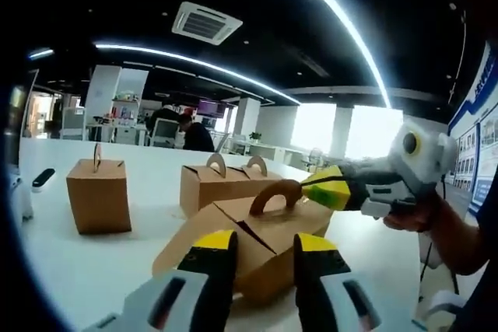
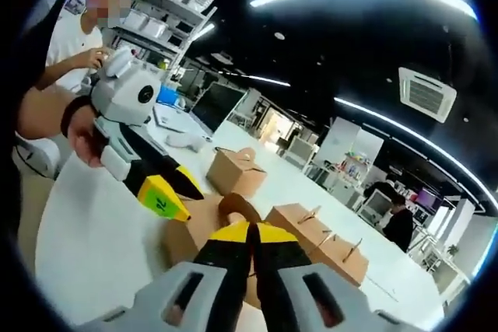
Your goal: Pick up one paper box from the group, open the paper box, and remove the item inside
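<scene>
A brown paper box [image 1: 257, 227] with an arched handle [image 1: 272, 190] sits tilted close in front of my left gripper [image 1: 264, 245], whose yellow-tipped jaws clamp its near corner. My right gripper [image 1: 311, 188] reaches in from the right, held by a person's hand, and pinches that handle. In the right gripper view, my right gripper [image 2: 253, 235] has its jaws almost together on the handle [image 2: 233, 207]. The left gripper [image 2: 180, 201] presses against the box [image 2: 194, 235] from the left. The top flaps of the box meet in a seam.
Two more paper boxes stand on the white table [image 1: 85, 270]: a small one [image 1: 97, 192] at the left and a wider one [image 1: 226, 184] behind the held box. A dark flat object [image 1: 43, 178] lies near the left edge. People sit at desks beyond.
</scene>
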A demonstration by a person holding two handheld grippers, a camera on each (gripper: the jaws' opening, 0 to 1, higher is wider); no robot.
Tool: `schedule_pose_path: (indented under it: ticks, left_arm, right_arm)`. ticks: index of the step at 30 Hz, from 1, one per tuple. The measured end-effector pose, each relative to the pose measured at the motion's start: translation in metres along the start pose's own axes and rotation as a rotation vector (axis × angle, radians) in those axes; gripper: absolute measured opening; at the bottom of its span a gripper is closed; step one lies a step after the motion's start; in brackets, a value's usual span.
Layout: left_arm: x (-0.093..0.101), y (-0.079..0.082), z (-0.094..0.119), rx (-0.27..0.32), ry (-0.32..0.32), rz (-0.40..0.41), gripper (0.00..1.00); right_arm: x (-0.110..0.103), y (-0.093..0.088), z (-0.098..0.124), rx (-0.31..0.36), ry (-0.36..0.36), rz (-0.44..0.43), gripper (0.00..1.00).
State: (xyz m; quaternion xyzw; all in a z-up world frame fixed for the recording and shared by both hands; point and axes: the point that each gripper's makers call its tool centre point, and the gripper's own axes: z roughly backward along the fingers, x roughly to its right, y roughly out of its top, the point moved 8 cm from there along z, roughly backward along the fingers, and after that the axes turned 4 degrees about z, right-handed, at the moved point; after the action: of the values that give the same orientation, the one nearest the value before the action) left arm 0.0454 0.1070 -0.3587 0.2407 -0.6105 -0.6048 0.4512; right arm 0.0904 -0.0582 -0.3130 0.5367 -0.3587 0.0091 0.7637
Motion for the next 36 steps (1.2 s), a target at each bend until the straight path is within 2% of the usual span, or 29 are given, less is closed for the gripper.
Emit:
schedule_pose_path:
  ticks: [12,17,20,23,28,36]
  left_arm:
    - [0.003,0.001,-0.002,-0.012,0.003,-0.022,0.32]
    - [0.003,0.003,-0.001,-0.027,0.000,-0.017,0.32]
    - [0.003,0.008,0.001,-0.008,-0.038,0.079,0.29]
    - [0.002,0.007,-0.001,-0.026,-0.017,0.030,0.29]
    - [0.002,0.003,-0.004,-0.036,-0.012,0.003,0.29]
    - [0.002,0.004,-0.005,-0.034,0.000,0.000,0.30]
  right_arm:
    - [0.005,0.001,0.005,0.038,-0.007,-0.053,0.02]
    - [0.003,-0.002,0.005,0.032,-0.006,-0.048,0.02]
    - [0.002,-0.002,0.006,0.035,-0.003,-0.043,0.02]
    - [-0.004,-0.003,0.006,0.039,0.021,-0.016,0.02]
    - [-0.015,-0.009,0.007,0.007,0.069,0.068,0.02]
    - [-0.021,-0.012,0.011,0.014,0.138,0.130,0.02]
